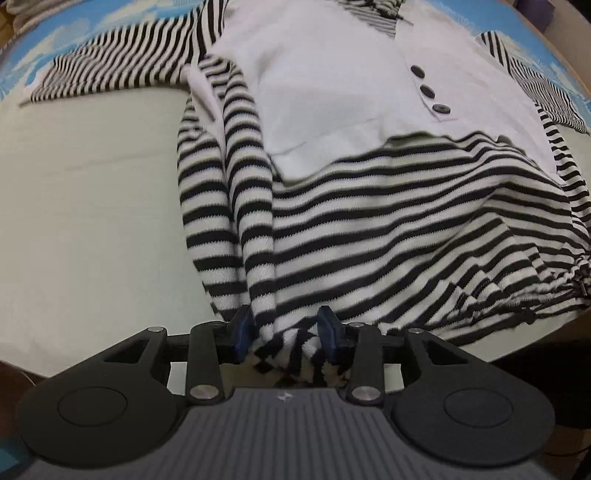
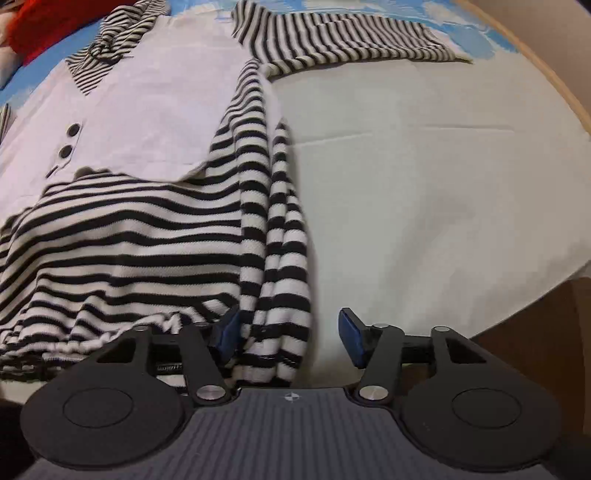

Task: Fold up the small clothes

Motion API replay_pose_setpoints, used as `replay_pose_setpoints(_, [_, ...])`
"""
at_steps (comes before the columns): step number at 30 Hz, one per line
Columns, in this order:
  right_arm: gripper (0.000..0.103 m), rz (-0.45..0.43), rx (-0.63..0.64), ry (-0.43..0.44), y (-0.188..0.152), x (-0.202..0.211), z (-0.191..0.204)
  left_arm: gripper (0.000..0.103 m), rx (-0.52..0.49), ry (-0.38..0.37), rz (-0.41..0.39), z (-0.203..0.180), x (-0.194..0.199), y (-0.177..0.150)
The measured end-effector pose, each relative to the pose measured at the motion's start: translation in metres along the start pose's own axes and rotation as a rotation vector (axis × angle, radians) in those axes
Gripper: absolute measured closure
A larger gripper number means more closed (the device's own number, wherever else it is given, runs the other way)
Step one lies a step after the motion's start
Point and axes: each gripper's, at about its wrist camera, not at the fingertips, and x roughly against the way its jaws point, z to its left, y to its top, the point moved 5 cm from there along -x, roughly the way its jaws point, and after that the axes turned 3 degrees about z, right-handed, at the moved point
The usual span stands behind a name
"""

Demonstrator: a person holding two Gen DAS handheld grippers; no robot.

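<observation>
A small black-and-white striped top with a plain white chest panel and three dark buttons lies spread on a pale cloth-covered table. My left gripper is shut on the bunched left corner of its hem. In the right wrist view the same top fills the left half, its sleeve stretched out at the far side. My right gripper is open, its blue fingers wide apart around the hem's right corner fold.
The pale cloth covers the near table; a blue patterned cover lies beyond it. A red fabric sits at the far left in the right wrist view. The table's edge drops off near right.
</observation>
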Motion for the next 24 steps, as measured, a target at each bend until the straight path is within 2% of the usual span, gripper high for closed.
replay_pose_setpoints(3, [0.044,-0.130,-0.017,-0.005,0.015,0.023,0.001,0.054,0.019,-0.002,-0.116,0.001,0.023,0.013])
replay_pose_setpoints(5, [0.042,-0.203,-0.021,0.000,0.020,0.038,0.002,0.045,0.044,-0.013,-0.200,0.003,0.040,0.020])
replay_pose_setpoints(9, [0.042,-0.295,-0.016,0.022,0.022,0.053,0.006,0.043,0.094,0.030,-0.349,0.005,0.064,0.038])
replay_pose_setpoints(13, [0.042,-0.374,-0.018,0.025,0.026,0.066,0.010,0.042,0.151,0.008,-0.423,0.022,0.087,0.068])
replay_pose_setpoints(16, [0.042,-0.405,-0.024,0.047,0.030,0.070,0.016,0.042,0.139,0.106,-0.513,0.040,0.109,0.115])
replay_pose_setpoints(17, [0.042,-0.413,-0.019,0.045,0.031,0.074,0.019,0.042,0.142,0.117,-0.524,0.046,0.113,0.128])
replay_pose_setpoints(21, [0.042,-0.476,0.032,0.037,0.036,0.088,0.032,0.043,0.211,0.095,-0.564,0.083,0.110,0.191])
replay_pose_setpoints(24, [0.044,-0.493,0.080,0.037,0.044,0.100,0.044,0.054,0.243,0.114,-0.569,0.116,0.089,0.211])
